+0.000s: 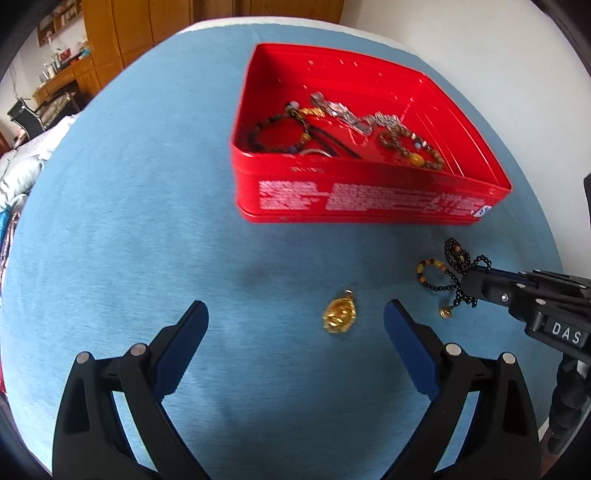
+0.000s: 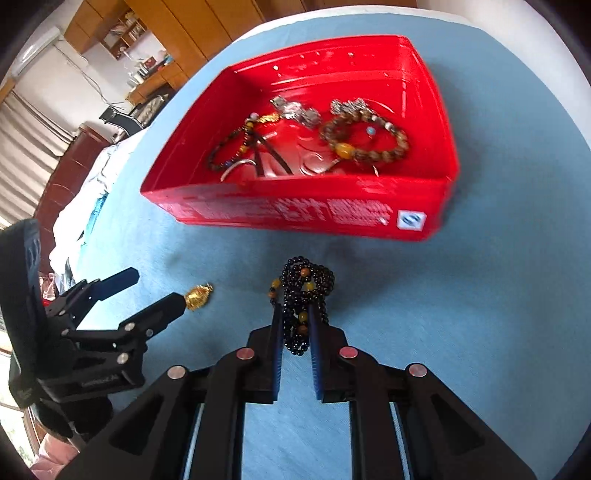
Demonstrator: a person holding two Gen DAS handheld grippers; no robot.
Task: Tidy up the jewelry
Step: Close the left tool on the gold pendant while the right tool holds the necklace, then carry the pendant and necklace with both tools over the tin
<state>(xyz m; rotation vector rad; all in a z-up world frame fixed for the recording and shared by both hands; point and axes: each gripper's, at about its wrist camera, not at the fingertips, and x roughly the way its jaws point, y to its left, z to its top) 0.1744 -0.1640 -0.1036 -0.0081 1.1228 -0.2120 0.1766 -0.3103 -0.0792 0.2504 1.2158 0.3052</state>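
A red tin [image 1: 369, 195] [image 2: 295, 218] stands on the blue cloth and holds several bracelets, among them a brown bead bracelet [image 2: 364, 136] and a dark one [image 1: 280, 129]. My right gripper [image 2: 294, 314] [image 1: 466, 282] is shut on a black bead bracelet [image 2: 306, 291] [image 1: 456, 258] with amber beads, just in front of the tin. A gold pendant [image 1: 339, 313] [image 2: 198, 295] lies on the cloth. My left gripper [image 1: 295, 314] [image 2: 157, 290] is open above the cloth, with the pendant between its fingers and nearer the right one.
The blue cloth [image 1: 129, 221] covers a round table whose far edge curves behind the tin. White bedding [image 1: 22, 162] and wooden cupboards [image 1: 118, 33] lie beyond the table on the left. A white wall [image 1: 480, 44] is at the right.
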